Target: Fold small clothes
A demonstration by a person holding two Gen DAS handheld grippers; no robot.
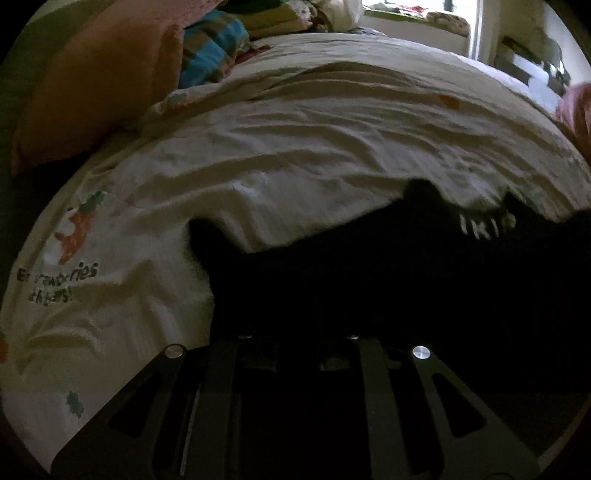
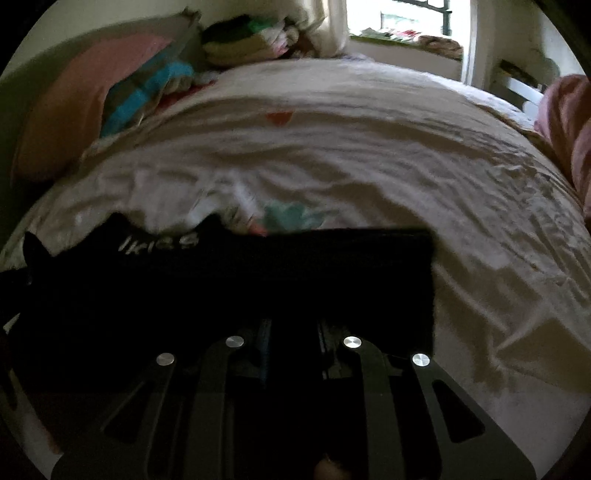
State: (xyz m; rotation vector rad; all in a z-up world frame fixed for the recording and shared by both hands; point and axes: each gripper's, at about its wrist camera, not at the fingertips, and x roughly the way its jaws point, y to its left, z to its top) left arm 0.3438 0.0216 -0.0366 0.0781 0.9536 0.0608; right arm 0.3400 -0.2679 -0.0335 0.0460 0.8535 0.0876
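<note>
A black garment with white lettering [image 1: 369, 273] lies across a white printed bed sheet [image 1: 295, 147]. It covers the fingers of my left gripper [image 1: 295, 332], which looks shut on its left part. In the right wrist view the same black garment [image 2: 258, 273] drapes over my right gripper [image 2: 293, 328], which looks shut on its right part, near the straight right edge. The fingertips of both grippers are hidden under the dark cloth. The white lettering [image 2: 159, 242] shows at the garment's upper edge.
An orange-pink pillow [image 1: 99, 81] and a blue striped cloth [image 1: 210, 44] lie at the far left. Folded clothes [image 2: 251, 37] are stacked at the head of the bed. A pink fabric [image 2: 569, 122] lies at the right edge. A window [image 2: 406, 22] is behind.
</note>
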